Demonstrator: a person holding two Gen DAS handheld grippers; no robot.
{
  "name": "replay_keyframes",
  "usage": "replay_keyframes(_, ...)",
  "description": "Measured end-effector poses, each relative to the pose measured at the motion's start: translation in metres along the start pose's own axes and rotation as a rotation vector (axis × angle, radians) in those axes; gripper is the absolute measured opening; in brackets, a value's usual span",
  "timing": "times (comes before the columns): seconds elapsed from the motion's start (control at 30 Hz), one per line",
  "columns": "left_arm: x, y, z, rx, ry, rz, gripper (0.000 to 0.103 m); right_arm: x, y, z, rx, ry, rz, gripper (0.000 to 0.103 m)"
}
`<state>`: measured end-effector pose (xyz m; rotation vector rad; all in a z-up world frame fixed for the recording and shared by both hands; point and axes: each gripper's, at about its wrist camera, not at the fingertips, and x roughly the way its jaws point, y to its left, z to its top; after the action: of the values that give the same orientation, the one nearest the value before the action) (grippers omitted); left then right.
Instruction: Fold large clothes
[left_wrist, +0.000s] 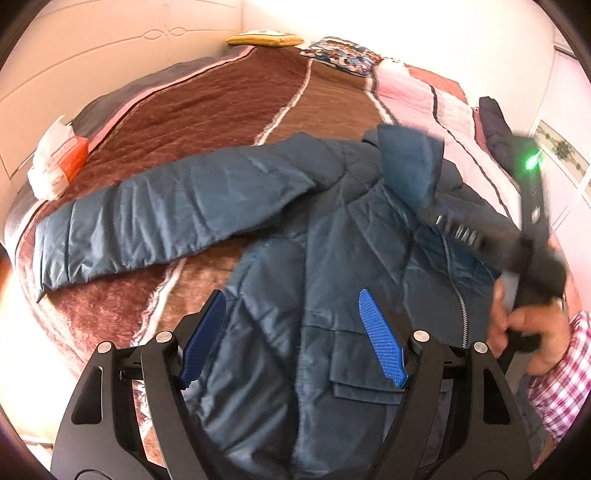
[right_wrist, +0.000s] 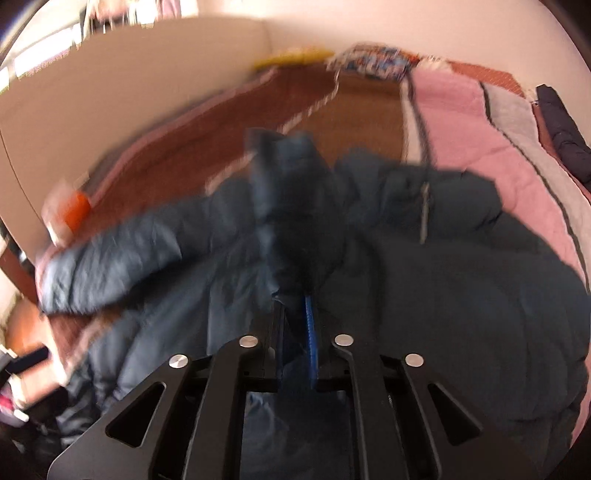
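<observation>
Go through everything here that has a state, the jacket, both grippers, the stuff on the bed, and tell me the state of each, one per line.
Blue puffer jacket: spread on the bed, zipper open, one sleeve stretched out flat.
Other sleeve: lifted, pinched in the right gripper.
Left gripper: open, over the jacket's lower front, gripping nothing.
Right gripper: shut on the sleeve fabric.
Brown blanket: laid flat under the jacket.
Dark garment: bunched at the bed's edge.

A dark blue padded jacket (left_wrist: 295, 236) lies front-up on the bed, one sleeve stretched out sideways, zipper partly open.
</observation>
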<state>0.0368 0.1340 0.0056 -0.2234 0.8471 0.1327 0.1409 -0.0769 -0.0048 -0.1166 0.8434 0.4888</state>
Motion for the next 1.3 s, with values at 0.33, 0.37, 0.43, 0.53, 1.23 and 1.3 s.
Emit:
replay_keyframes(0.33,0.003,0.000,0.013,0.008,-0.005,-0.007,0.074,-0.028,-0.019,-0.020,0.068,0.035,0.152,0.069)
replay_keyframes(0.37,0.005,-0.004,0.017,0.017,-0.002,-0.012,0.074,-0.037,-0.024,-0.024,0.084,0.024,0.160,0.069)
replay_keyframes(0.43,0.008,-0.010,0.026,0.023,0.006,-0.029,0.074,-0.048,-0.035,-0.029,0.110,0.013,0.166,0.069)
replay_keyframes(0.53,0.020,-0.023,0.044,0.028,0.022,-0.067,0.074,-0.062,-0.052,-0.046,0.146,0.006,0.142,0.069)
replay_keyframes(1.23,0.145,-0.093,0.074,0.132,0.159,0.114,0.043,-0.088,-0.105,-0.126,0.347,0.043,0.101,0.069)
replay_keyframes(1.3,0.137,-0.092,0.073,0.123,0.147,0.110,0.047,-0.088,-0.104,-0.126,0.345,0.043,0.100,0.069)
